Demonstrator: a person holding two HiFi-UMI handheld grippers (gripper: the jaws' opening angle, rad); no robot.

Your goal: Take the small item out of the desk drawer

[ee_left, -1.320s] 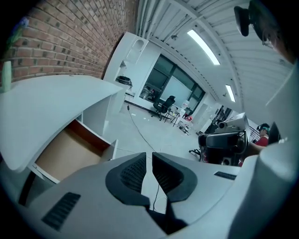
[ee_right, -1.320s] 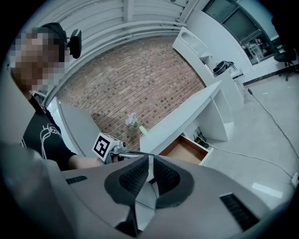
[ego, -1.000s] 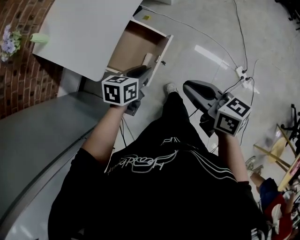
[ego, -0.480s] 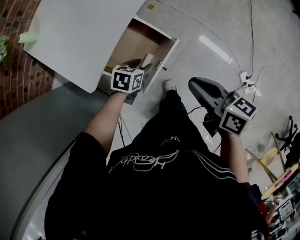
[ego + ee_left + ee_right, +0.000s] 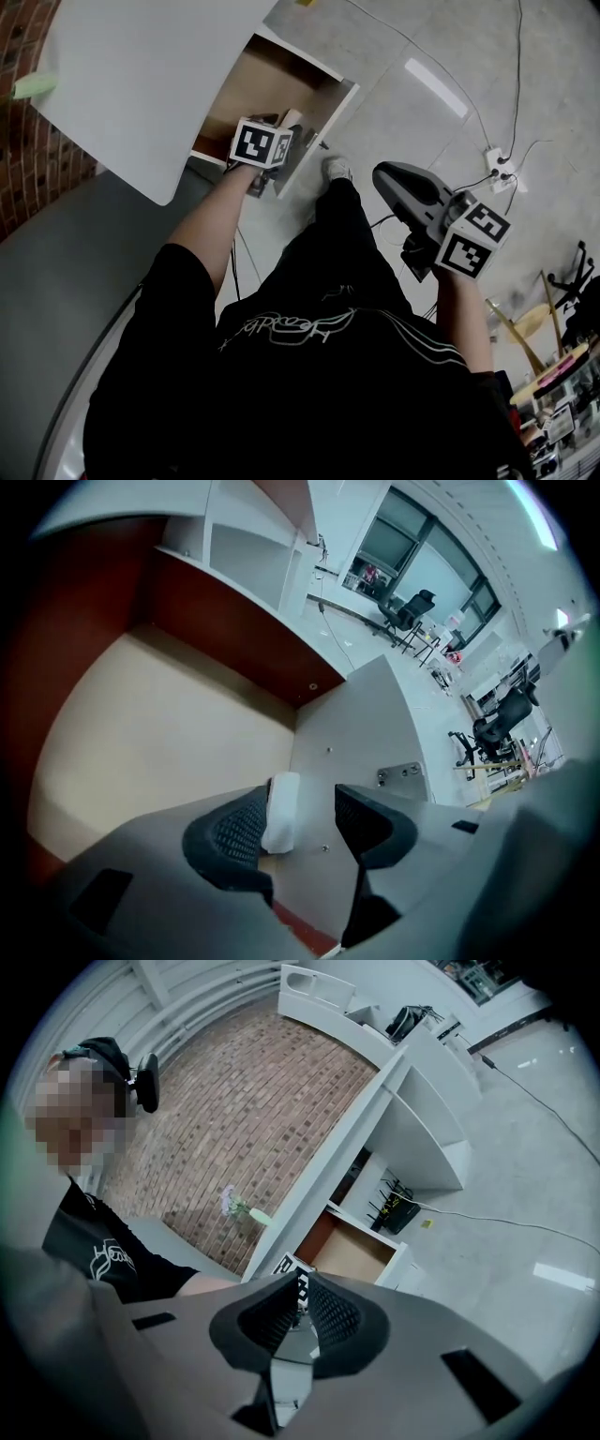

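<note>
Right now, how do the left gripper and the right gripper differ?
The left gripper reaches into the open drawer. The right gripper is held out over the floor, away from it. The left gripper's jaws are opening, with the small white item between them, beside one pad. The right gripper's jaws are close together with nothing between. Both are grey, hand-held two-jaw tools.

We look down on a glossy grey floor (image 5: 422, 56), red brick wall (image 5: 28, 159) at left. Beyond, we see black office chairs (image 5: 411, 609) below tall windows (image 5: 398, 541).
</note>
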